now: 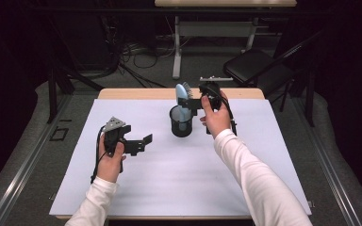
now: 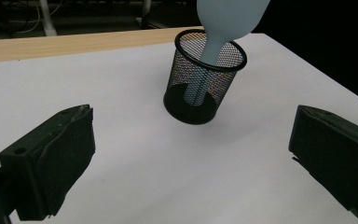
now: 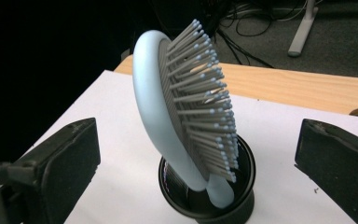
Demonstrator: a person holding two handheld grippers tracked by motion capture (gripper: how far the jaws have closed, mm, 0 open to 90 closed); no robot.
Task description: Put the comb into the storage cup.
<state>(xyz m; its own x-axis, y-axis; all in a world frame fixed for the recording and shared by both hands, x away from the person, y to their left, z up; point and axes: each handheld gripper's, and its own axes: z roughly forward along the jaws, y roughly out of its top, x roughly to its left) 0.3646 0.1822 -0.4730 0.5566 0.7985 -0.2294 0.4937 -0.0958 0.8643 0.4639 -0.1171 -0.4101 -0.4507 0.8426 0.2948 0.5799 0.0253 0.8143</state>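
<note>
In the high view, the brush (image 1: 184,96) stood handle-down in the cup (image 1: 181,123) at the table's (image 1: 169,188) middle, its head up and leaning toward the far edge, with the right gripper (image 1: 194,104) just beside it and the left gripper (image 1: 146,141) well apart. In the left gripper view, the jaws were wide apart and empty, and the brush (image 2: 223,23) handle ran down into the cup (image 2: 204,84) beyond them. In the right gripper view, the jaws also stood released on both sides of the brush (image 3: 186,121), its long axis nearly upright and its bristles facing right.

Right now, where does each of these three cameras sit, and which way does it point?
High view: above the person's side, looking forward and down on the white table; both forearms, left gripper, right gripper.
Left gripper view: rides that gripper, facing the black mesh cup; open jaws.
Right gripper view: faces the pale blue hairbrush; open jaws.
All share brush standing in cup.
</note>
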